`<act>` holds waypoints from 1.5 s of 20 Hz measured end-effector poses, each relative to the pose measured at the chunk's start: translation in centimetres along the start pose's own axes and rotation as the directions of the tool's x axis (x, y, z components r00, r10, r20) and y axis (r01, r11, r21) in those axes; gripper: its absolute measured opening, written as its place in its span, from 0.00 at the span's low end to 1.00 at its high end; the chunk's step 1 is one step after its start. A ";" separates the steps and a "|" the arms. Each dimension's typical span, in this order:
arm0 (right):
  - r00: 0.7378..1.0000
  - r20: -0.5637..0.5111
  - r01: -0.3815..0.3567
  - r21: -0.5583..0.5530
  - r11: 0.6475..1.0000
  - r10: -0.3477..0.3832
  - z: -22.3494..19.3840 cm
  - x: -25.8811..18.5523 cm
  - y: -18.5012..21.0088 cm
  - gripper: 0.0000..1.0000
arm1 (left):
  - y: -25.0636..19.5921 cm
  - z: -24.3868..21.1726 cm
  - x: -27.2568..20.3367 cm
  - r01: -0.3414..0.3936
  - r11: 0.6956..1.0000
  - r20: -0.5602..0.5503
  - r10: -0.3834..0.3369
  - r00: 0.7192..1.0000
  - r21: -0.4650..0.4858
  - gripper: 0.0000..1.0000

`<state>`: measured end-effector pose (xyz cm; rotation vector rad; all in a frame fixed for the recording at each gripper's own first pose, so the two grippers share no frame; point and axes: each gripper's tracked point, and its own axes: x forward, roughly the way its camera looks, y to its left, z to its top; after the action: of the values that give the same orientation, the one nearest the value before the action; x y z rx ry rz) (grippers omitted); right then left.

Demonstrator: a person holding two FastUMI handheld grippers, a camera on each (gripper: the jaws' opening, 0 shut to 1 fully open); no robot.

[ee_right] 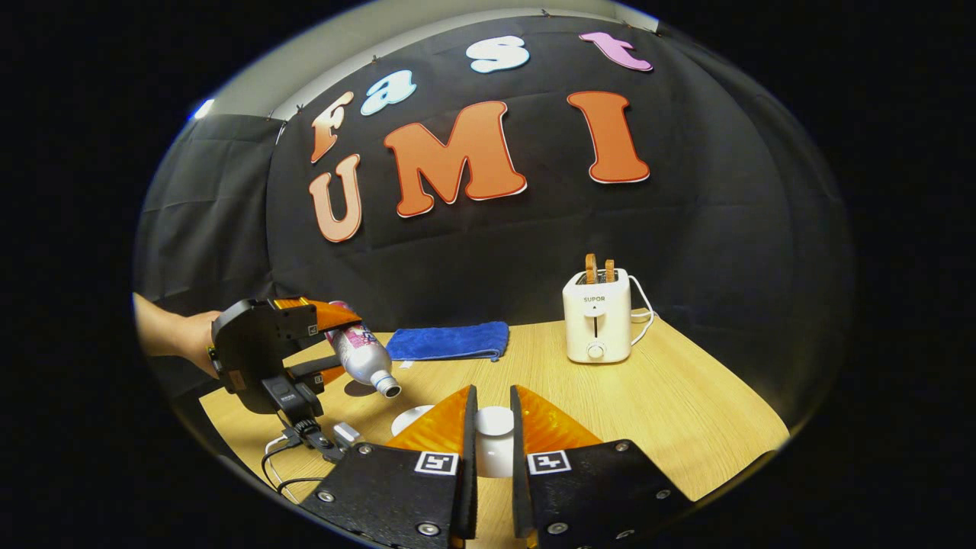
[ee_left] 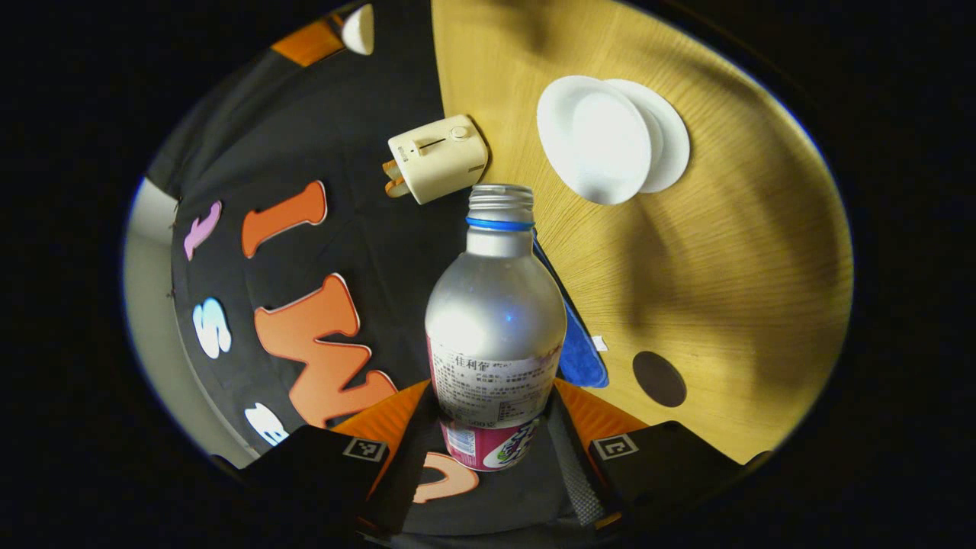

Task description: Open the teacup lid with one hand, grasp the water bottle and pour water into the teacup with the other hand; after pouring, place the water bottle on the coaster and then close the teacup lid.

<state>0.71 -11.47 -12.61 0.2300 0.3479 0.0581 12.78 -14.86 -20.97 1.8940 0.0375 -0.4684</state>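
My left gripper (ee_left: 496,408) is shut on a silver water bottle (ee_left: 494,320) with a blue neck ring and no cap. In the right gripper view that gripper (ee_right: 267,351), held by a hand, tips the bottle (ee_right: 364,357) mouth-down towards the table. The white teacup (ee_left: 595,141) stands open on its saucer, a little beyond the bottle mouth. No stream of water shows. My right gripper (ee_right: 492,402) is shut on the white teacup lid (ee_right: 494,423). A white rim (ee_right: 408,418) peeks out left of its fingers. A dark round coaster (ee_left: 659,379) lies on the wood.
A white toaster (ee_right: 597,316) with two slices in it stands at the back of the wooden table (ee_right: 686,412), its cord trailing right. A folded blue cloth (ee_right: 450,341) lies against the booth wall. Cables hang from the left gripper near the table's front left edge.
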 end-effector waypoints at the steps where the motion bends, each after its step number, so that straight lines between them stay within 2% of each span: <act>1: 1.000 0.001 0.000 0.007 1.000 0.000 0.0 0.0 0.0 0.19 | -0.4 -0.1 0.0 0.009 0.998 -0.001 -0.009 1.000 -0.065 0.81; 4: 1.000 0.000 0.001 0.003 1.000 -0.001 0.0 0.1 0.1 0.19 | 0.0 -0.6 -0.3 -0.021 0.963 -0.002 0.021 1.000 -0.269 0.80; 6: 1.000 0.000 -0.002 -0.005 1.000 0.002 0.0 0.1 0.2 0.19 | 1.1 -1.1 -0.7 -0.073 0.934 -0.003 0.077 0.997 -0.349 0.84; 7: 1.000 0.000 -0.008 -0.005 1.000 0.008 0.0 0.2 0.3 0.19 | 1.7 -1.6 -1.0 -0.099 0.919 -0.005 0.105 0.994 -0.382 0.82; 9: 1.000 0.005 -0.020 -0.013 1.000 0.021 0.1 0.2 0.3 0.19 | 2.5 -2.9 -1.6 -0.134 0.864 -0.021 0.142 0.990 -0.486 0.82; 10: 0.999 0.010 -0.030 -0.019 0.999 0.030 0.0 0.2 0.4 0.19 | 2.8 -3.7 -1.9 -0.151 0.822 -0.036 0.157 0.987 -0.549 0.80; 11: 0.999 0.018 -0.040 -0.023 0.999 0.040 0.0 0.4 0.5 0.19 | 3.0 -4.4 -2.0 -0.170 0.786 -0.051 0.174 0.983 -0.595 0.82; 13: 0.998 0.016 -0.066 -0.024 0.998 0.066 -0.6 0.7 0.7 0.19 | 3.3 -5.8 -2.4 -0.205 0.711 -0.083 0.202 0.976 -0.672 0.80; 14: 0.997 0.008 -0.078 -0.025 0.997 0.078 -1.0 0.9 0.9 0.19 | 3.0 -6.5 -2.6 -0.213 0.662 -0.101 0.203 0.974 -0.718 0.80; 18: 0.994 -0.016 -0.108 -0.054 0.993 0.107 -2.5 3.1 3.1 0.19 | 1.7 -8.5 -1.8 -0.205 0.419 -0.152 0.157 0.976 -0.884 0.82; 19: 0.993 -0.026 -0.115 -0.058 0.992 0.114 -2.9 3.8 3.7 0.19 | 1.1 -8.7 -1.5 -0.201 0.359 -0.160 0.139 0.977 -0.912 0.80; 22: 0.990 -0.063 -0.127 -0.071 0.989 0.123 -4.6 5.1 4.1 0.19 | -0.2 -9.5 -1.1 -0.187 0.180 -0.173 0.094 0.980 -0.966 0.82; 23: 0.990 -0.070 -0.126 -0.081 0.989 0.120 -5.2 5.6 4.1 0.19 | -0.6 -9.3 -0.9 -0.174 0.131 -0.165 0.078 0.983 -0.976 0.82; 24: 0.990 -0.083 -0.121 -0.087 0.989 0.114 -6.0 5.9 4.0 0.19 | -0.9 -9.2 -0.8 -0.161 0.105 -0.155 0.064 0.986 -0.981 0.82; 26: 0.988 -0.112 -0.115 -0.095 0.989 0.104 -7.4 6.5 3.9 0.19 | -1.2 -9.5 -0.7 -0.171 0.084 -0.167 0.055 0.984 -0.982 0.82; 30: 0.986 -0.133 -0.113 -0.104 0.988 0.099 -9.1 7.4 3.8 0.19 | -2.1 -9.7 0.2 -0.167 0.019 -0.166 0.044 0.985 -0.986 0.82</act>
<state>4.48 -5.15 -22.47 0.1341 0.4581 0.1977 15.32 -5.35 -20.10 0.3877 0.2323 -0.1077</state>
